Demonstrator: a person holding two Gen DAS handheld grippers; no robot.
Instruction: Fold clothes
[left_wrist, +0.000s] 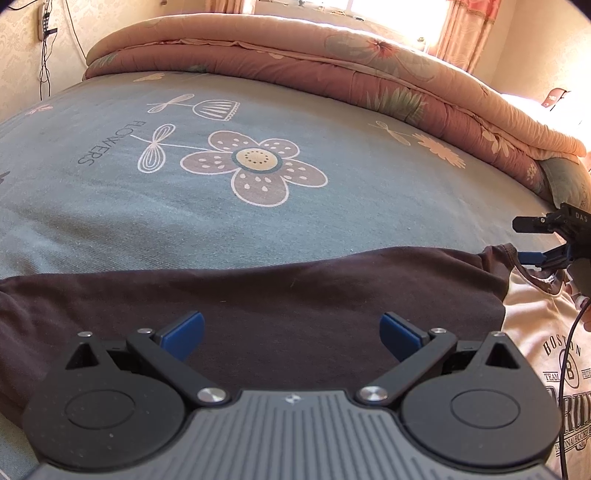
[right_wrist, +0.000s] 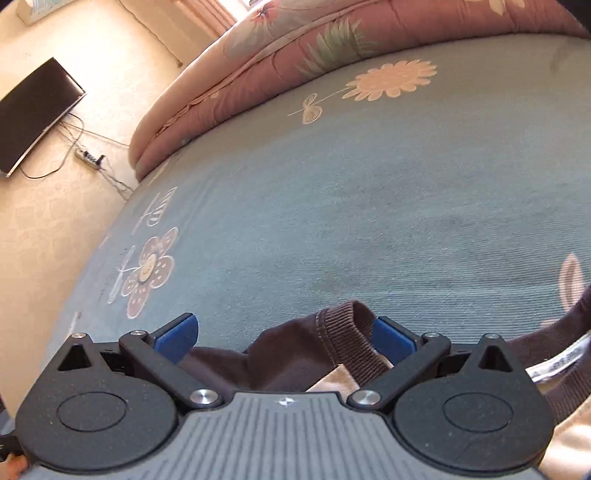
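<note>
A sweatshirt with a dark brown sleeve (left_wrist: 258, 295) and a cream body printed "BOSTON" (left_wrist: 546, 343) lies on the near part of the bed. My left gripper (left_wrist: 291, 332) hovers over the brown cloth, open, with nothing between its blue pads. At the right edge of the left wrist view, my right gripper (left_wrist: 519, 240) is open at the ribbed brown edge (left_wrist: 506, 254). In the right wrist view that ribbed edge (right_wrist: 343, 332) stands up between the spread fingers of the right gripper (right_wrist: 284, 336), close to the right pad (right_wrist: 391, 338). Cream cloth (right_wrist: 336, 380) shows beneath it.
The grey-blue bedsheet (left_wrist: 184, 206) with flower prints stretches ahead. A folded pink floral quilt (left_wrist: 332, 74) runs along the far side. On the wall hang a dark screen (right_wrist: 33, 110), a power strip (right_wrist: 88, 157) and cables. A bright curtained window (left_wrist: 399, 18) is behind.
</note>
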